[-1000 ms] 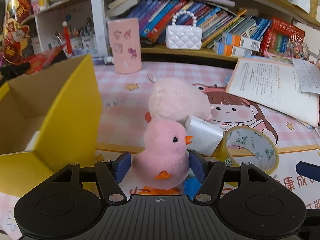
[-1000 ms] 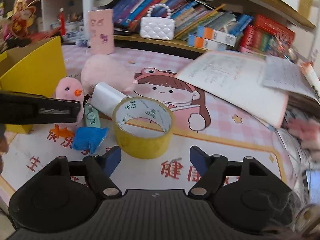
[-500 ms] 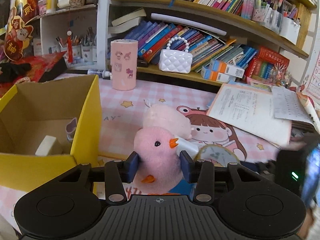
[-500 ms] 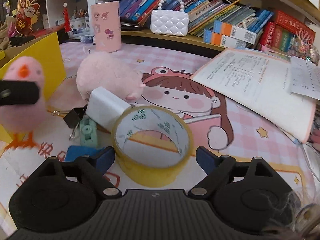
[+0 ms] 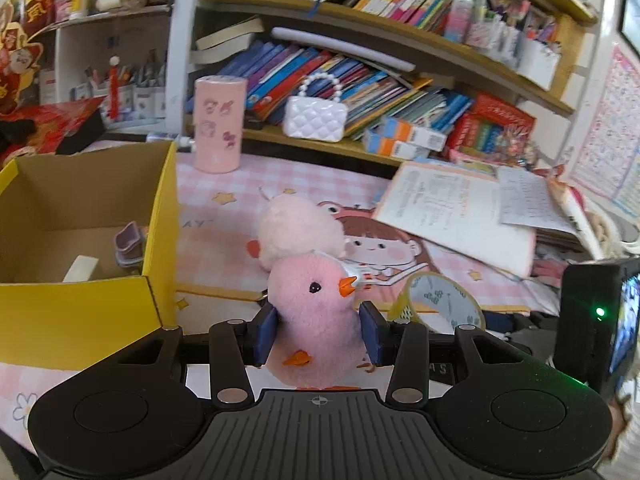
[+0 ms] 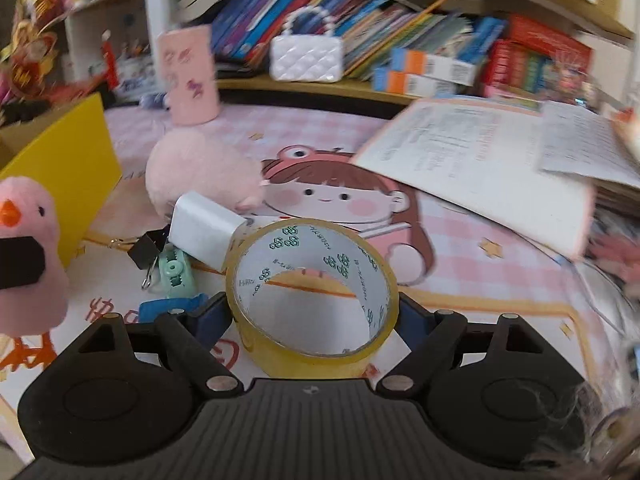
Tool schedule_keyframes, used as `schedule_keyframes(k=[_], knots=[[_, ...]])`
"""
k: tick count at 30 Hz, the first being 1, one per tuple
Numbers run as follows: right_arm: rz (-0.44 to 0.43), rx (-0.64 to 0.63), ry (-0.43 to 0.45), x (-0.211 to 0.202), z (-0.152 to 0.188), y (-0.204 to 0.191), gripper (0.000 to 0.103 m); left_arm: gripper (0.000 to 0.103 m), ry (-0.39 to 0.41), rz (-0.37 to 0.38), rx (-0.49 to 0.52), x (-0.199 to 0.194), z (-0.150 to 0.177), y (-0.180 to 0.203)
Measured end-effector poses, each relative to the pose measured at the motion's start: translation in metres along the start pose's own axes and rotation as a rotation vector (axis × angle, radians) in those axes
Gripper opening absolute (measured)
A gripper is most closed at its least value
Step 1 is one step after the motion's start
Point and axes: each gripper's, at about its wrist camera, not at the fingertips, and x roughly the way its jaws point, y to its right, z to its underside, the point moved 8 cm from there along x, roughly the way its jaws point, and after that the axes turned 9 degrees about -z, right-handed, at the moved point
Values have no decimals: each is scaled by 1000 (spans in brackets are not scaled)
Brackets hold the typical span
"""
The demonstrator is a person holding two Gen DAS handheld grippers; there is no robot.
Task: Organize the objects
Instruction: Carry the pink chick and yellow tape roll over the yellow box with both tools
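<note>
A pink chick plush (image 5: 316,300) with an orange beak hangs above the mat, and my left gripper (image 5: 319,334) is shut on its body. An open yellow cardboard box (image 5: 80,312) stands just left of it. In the right wrist view the chick (image 6: 28,240) shows at the left edge with one black finger (image 6: 20,260) across it. A yellow tape roll (image 6: 320,356) lies on the mat between the jaws of my right gripper (image 6: 312,312). Those jaws are closing, with both blue pads against the roll's sides. The roll (image 5: 444,304) also appears right of the chick.
Beside the tape lie a round pink plush (image 6: 200,176), a white block (image 6: 204,228), a binder clip (image 6: 146,250), a mint gadget (image 6: 176,274) and a blue piece (image 6: 168,308). A pink cylinder (image 5: 218,124), papers (image 5: 460,216) and bookshelves stand behind. The box holds two small items.
My left gripper closed on the chick and lifted it off the mat beside the box. My right gripper moved forward until the tape roll sat between its jaws.
</note>
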Motion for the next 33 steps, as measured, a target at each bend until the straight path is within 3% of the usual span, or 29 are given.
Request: schedule_keyframes(k=[6,14,26,33], knots=[[52,50,47,-48,13,-17,84,42,31,52,-2,-21,0,-10],[83,125,51,-101,44,-61,84,42,46,51,-23,-52,11,-51],[-7,26,-10,-126,92,-170,84,42,-3,-27,-59,-97,56,-128],[-49,-25,-35,-134,110,-216,84,42,7,-56,-88,-117,70,-161]])
